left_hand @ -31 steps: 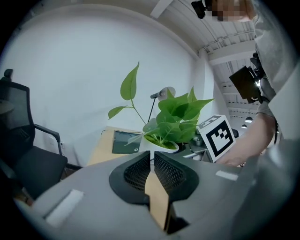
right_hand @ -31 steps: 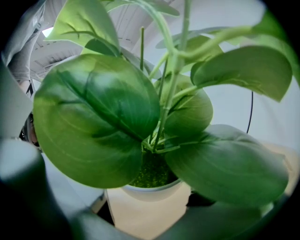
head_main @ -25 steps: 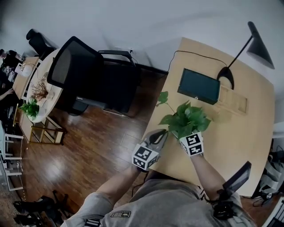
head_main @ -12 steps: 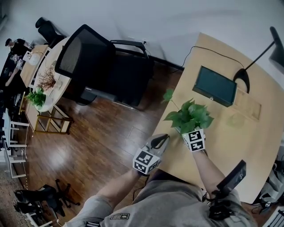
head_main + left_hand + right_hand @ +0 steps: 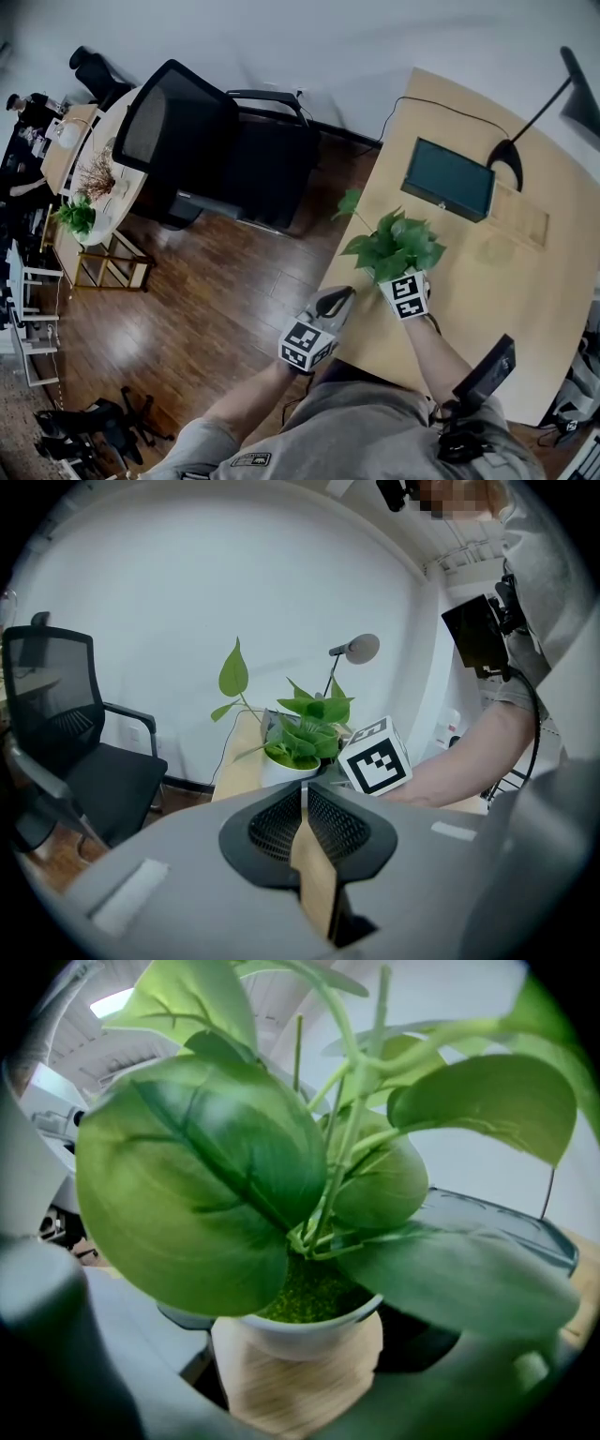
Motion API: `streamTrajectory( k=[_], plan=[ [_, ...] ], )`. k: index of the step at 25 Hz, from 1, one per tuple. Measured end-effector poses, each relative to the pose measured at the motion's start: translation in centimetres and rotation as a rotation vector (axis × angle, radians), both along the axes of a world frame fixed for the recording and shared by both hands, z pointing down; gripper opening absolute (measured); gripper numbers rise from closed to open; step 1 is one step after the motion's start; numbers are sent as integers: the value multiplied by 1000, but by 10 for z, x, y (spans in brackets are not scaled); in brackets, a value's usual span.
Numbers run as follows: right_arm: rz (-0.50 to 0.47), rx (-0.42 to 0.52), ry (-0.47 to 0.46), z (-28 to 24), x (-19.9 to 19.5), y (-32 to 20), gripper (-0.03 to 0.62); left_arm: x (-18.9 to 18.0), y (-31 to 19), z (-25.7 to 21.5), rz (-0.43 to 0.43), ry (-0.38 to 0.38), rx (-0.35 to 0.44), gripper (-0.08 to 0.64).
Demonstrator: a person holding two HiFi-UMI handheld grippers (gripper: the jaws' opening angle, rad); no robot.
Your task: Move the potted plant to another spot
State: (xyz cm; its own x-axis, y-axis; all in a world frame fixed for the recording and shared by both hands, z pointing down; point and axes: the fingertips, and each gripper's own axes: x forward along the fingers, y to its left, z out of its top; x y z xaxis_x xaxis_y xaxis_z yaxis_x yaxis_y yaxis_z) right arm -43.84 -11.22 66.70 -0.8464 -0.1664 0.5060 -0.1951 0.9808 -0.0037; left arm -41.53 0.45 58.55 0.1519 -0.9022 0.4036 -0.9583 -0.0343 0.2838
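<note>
The potted plant, green leaves in a small white pot, is near the left part of the light wooden desk. My right gripper reaches in from the near side. In the right gripper view the white pot fills the space between the jaws of my right gripper, which is shut on it, under big leaves. My left gripper hangs at the desk's left edge, shut and empty. In the left gripper view, past my left gripper, stands the plant.
A dark flat screen and a black desk lamp stand behind the plant. A black office chair stands left of the desk on the wooden floor. Far left is a round table with plants.
The plant and my right gripper have shifted slightly left, away from the dark screen. My left gripper has drifted a little toward the desk's near left edge.
</note>
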Motion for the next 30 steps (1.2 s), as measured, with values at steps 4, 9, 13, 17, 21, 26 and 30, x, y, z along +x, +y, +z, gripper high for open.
streamTrajectory(
  k=[4, 9, 13, 17, 21, 26, 30],
  plan=[
    [-19, 4, -2, 0, 3, 2, 519, 2, 0, -2, 9, -11, 6, 17],
    [6, -23, 15, -1, 28, 4, 520, 15, 0, -3, 39, 2, 5, 17],
    [50, -56, 16, -12, 65, 6, 520, 35, -6, -7, 77, 24, 28, 17],
    [105, -74, -60, -51, 110, 4, 490, 66, -16, -22, 121, 39, 70, 14],
    [152, -60, -177, -108, 159, 3, 392, 104, -29, -47, 145, 41, 133, 11],
    [161, 17, -260, -168, 223, 7, 283, 156, -45, -77, 169, 21, 197, 0],
    [170, 44, -297, -192, 268, 16, 230, 195, -52, -96, 192, -2, 232, 0]
  ],
)
